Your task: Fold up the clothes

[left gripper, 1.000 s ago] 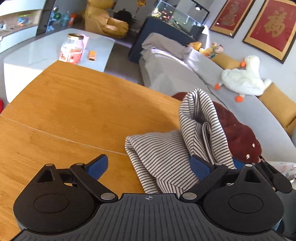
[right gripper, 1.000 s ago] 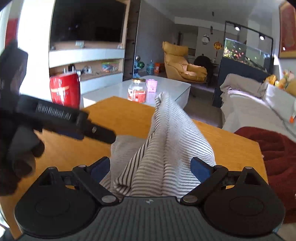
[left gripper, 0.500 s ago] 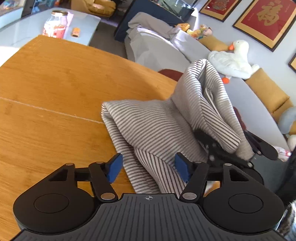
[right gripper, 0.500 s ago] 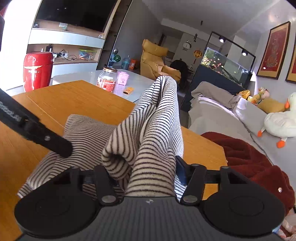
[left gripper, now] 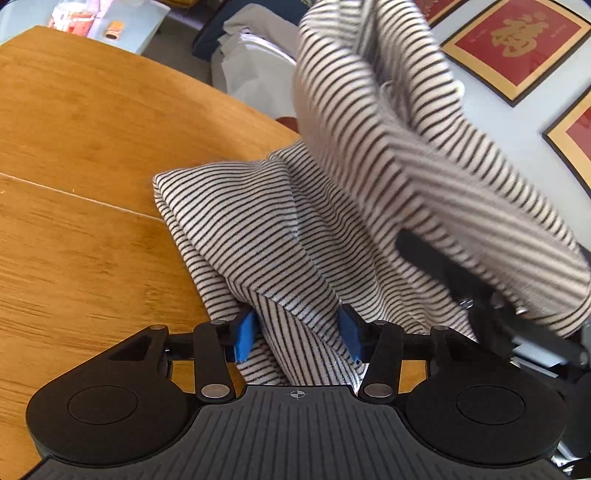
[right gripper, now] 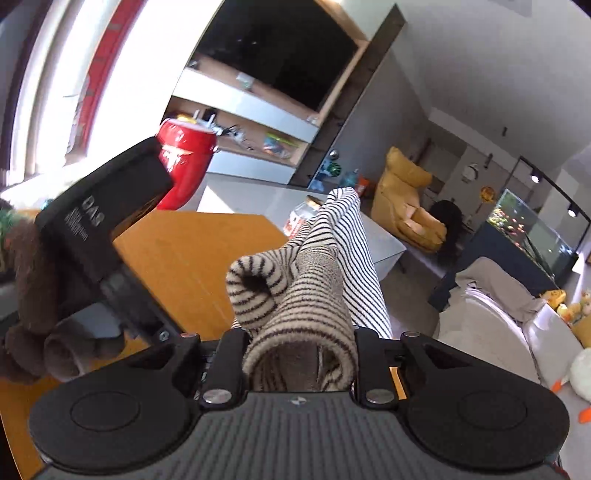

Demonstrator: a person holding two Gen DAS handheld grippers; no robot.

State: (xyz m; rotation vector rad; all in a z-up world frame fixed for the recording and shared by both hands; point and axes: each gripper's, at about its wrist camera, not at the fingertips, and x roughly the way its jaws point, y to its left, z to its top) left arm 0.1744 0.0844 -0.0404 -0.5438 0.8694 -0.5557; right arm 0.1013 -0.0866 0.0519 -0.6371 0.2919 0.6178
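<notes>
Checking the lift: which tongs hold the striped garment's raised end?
The right tongs, closing on the lifted bunch of striped garment; the left tongs are closing on cloth at the table.

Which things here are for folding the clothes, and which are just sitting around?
For the job:
striped garment
left gripper, closing on its near edge
right gripper, closing on a bunched part
wooden table

Just lying about:
red canister
glass jar
yellow armchair
fish tank
</notes>
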